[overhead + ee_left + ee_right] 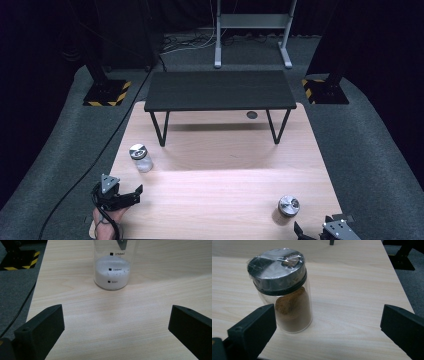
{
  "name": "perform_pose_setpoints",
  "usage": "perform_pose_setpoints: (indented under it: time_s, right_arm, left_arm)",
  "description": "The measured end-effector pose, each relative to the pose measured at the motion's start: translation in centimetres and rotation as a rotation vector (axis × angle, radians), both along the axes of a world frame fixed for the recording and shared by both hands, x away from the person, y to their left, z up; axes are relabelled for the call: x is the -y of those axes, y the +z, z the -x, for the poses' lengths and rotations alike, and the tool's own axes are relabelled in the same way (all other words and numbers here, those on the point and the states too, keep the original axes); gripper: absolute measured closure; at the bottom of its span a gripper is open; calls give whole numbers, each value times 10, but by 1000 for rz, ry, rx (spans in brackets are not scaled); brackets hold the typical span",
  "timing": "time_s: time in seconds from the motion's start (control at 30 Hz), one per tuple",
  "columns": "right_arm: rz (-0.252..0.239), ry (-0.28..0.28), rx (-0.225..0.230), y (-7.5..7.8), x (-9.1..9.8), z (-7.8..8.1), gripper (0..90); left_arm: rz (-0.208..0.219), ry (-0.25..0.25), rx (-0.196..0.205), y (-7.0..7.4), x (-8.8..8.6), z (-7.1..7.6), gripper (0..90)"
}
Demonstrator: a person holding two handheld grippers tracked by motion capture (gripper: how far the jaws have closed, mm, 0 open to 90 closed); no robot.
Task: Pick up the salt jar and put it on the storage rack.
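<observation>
On our table: one jar at ten o'clock, another jar at five o'clock, a stand at twelve.

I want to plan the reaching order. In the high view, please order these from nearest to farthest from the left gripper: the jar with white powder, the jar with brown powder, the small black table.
Measured from the left gripper:
1. Jar with white powder, just ahead of it on the left side.
2. Small black table, at the far end of the wooden table.
3. Jar with brown powder, across at the near right, by the right gripper.
</observation>
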State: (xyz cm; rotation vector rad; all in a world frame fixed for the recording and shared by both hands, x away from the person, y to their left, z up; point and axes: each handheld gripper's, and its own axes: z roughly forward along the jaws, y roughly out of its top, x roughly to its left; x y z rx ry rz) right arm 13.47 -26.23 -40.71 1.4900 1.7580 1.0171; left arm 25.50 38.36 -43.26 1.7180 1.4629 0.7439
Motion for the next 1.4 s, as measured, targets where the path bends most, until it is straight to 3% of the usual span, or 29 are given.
perform_pose_setpoints:
  time_s: [0.37, 0.97, 1.4]
  right_arm:
    - [7, 15, -4, 0, -2, -1, 0]
    - [23, 42, -11, 1, -8, -4, 0]
    - [33, 55, -15, 2, -11, -5, 0]
  left_arm:
    - [-5, 4, 8, -4, 4, -3, 0]
    - [-21, 15, 33, -7, 9, -20, 0]
    - [-21, -9, 23, -9, 14, -60, 0]
